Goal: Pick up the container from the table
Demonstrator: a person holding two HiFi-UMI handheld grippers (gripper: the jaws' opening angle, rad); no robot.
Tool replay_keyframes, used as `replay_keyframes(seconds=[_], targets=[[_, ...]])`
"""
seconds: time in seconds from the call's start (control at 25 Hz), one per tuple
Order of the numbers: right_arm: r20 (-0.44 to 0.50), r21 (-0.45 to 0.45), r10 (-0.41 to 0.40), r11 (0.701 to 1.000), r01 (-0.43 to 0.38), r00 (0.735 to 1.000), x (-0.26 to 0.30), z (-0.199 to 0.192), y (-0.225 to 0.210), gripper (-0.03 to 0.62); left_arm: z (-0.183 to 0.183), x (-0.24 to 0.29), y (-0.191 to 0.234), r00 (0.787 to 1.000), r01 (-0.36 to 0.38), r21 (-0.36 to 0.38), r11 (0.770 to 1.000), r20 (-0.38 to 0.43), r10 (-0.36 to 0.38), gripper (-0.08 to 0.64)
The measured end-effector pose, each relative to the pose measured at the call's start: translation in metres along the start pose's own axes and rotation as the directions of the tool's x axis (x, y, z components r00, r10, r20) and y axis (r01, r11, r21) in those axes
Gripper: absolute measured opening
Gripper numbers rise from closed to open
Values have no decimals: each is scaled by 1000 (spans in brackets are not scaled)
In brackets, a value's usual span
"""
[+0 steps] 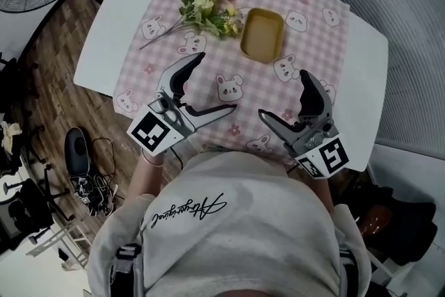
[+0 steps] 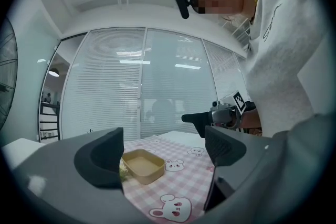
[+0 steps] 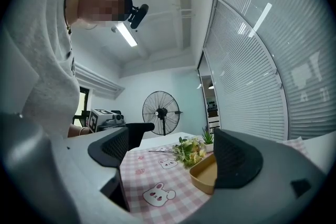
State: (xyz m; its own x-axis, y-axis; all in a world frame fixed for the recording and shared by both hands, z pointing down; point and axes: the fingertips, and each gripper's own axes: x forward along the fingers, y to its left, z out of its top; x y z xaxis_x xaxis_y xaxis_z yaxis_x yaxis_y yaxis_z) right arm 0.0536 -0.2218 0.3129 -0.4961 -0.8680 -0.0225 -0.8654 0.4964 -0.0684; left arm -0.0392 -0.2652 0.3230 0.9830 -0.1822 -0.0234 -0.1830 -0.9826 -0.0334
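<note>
- While the container (image 1: 262,35) lies flat, open side up, on the far half of the cloth (image 1: 313,38), nothing touches it, so the pickup proper has not begun.
- The left gripper (image 1: 217,82) is held above the near edge of the cloth, toward its left side. Its jaws are spread wide and grip nothing. Its own view shows only bare cloth and the distant container (image 2: 143,165) between them.
- The right gripper (image 1: 284,94) is held above the near edge of the cloth, toward its right side. Its jaws are likewise parted and empty. In its own view the container (image 3: 206,178) appears partly behind the right-hand jaw, well apart from it.
- The flowers (image 1: 208,10) are a loose bunch on the far-left part of the cloth, just beside the container, and are no part of the task.
- The table (image 1: 118,24) shows as a white top beyond the cloth's left and right sides.
- Done, judged from this layout: at most a ready posture, with both grippers open and facing along the cloth.
- Left to do: carry one gripper forward over the middle of the cloth, set its jaws astride a container wall, close them, and lift the container clear of the cloth.
- Which gripper will take it cannot be told, though the right one seems slightly better aligned.
</note>
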Motion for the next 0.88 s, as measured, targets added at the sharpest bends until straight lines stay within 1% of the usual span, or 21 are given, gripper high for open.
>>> replay_keyframes(seconds=[0.12,0.24,0.44,0.64,0.8,0.88], targets=[[-13,4,6,1000,-6,1000,-3,-4,-8,491,-5,9,3,1000,-2,-6,1000,-13,2,466],[-20,-8,18,1000,-18,1000,-4,-5,-19,491,-12,21,7,999,-11,4,1000,-39,11,466],[-57,-20,33,999,-34,998,-3,-13,-46,491,-16,44,15,999,-13,5,1000,-45,13,466],[-163,-36,57,997,-64,985,4,-36,-57,489,-33,54,24,996,-43,-11,999,-81,42,466],[-251,-52,69,995,-85,965,15,-58,-68,488,-54,65,33,989,-46,-33,998,-141,41,466],[-277,-41,79,995,-94,958,20,-69,-72,488,-65,70,37,984,-44,-49,998,-176,35,466]])
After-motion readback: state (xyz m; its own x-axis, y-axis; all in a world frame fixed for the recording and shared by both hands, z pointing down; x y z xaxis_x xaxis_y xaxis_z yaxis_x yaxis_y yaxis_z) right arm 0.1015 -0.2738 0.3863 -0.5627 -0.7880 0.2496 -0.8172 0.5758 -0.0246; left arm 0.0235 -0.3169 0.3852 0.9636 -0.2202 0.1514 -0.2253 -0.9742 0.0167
